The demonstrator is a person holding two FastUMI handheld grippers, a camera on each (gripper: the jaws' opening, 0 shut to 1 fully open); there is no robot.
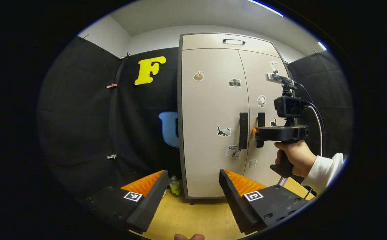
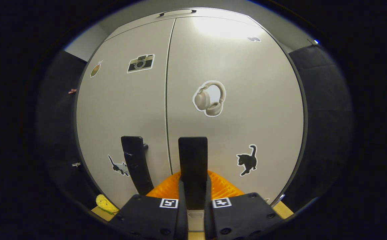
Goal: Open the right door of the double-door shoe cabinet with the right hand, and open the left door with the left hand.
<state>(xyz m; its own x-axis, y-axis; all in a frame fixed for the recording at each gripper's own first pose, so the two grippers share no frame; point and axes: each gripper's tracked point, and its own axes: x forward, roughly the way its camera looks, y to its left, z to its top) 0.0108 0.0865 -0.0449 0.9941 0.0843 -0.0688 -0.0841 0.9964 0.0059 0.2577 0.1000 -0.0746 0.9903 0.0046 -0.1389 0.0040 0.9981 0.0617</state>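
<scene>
The pale double-door shoe cabinet (image 1: 213, 110) stands straight ahead with both doors closed. Two dark vertical handles sit side by side at the middle seam: the left door handle (image 1: 243, 130) and the right door handle (image 1: 261, 126). In the left gripper view, a hand holds my right gripper (image 1: 258, 132) against the right door handle. In the right gripper view, the right gripper (image 2: 192, 195) is shut on the right door handle (image 2: 192, 160), and the left door handle (image 2: 135, 163) stands free beside it. My left gripper (image 1: 191, 186) is open, well short of the cabinet.
A small bottle (image 1: 175, 186) stands on the wooden floor (image 1: 196, 216) by the cabinet's lower left corner. A yellow object (image 2: 105, 202) lies there in the right gripper view. Black cloth walls flank the cabinet. A top flap with a handle (image 1: 233, 41) sits above the doors.
</scene>
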